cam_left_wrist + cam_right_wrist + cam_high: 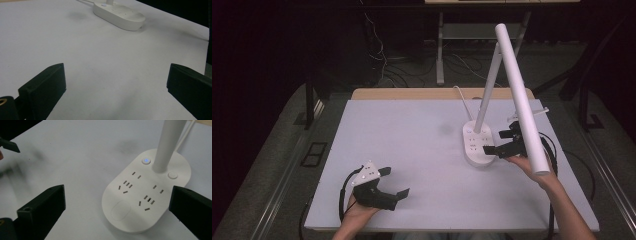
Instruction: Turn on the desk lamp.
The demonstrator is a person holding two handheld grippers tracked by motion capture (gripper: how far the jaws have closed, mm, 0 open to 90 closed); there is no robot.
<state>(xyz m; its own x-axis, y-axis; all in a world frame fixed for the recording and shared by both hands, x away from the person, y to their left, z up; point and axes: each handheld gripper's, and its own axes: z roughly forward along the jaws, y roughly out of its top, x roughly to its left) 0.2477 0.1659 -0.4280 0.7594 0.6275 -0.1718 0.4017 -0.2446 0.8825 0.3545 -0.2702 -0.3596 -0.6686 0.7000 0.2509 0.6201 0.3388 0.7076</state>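
High view: my right tongs [501, 142] sit wide apart just beside the lamp base [477, 145] on the counter [412, 150]; left tongs [394, 182] idle, spread, well apart from it. Left gripper view: jaws gaping over bare counter, base [120, 13] far ahead. Right gripper view: base [147, 195] directly between and ahead of my jaws, power button [146, 160] lit blue beside the stem [170, 142]. Risk — closing in crooked could shove the base or knock the stem, tipping the lamp.
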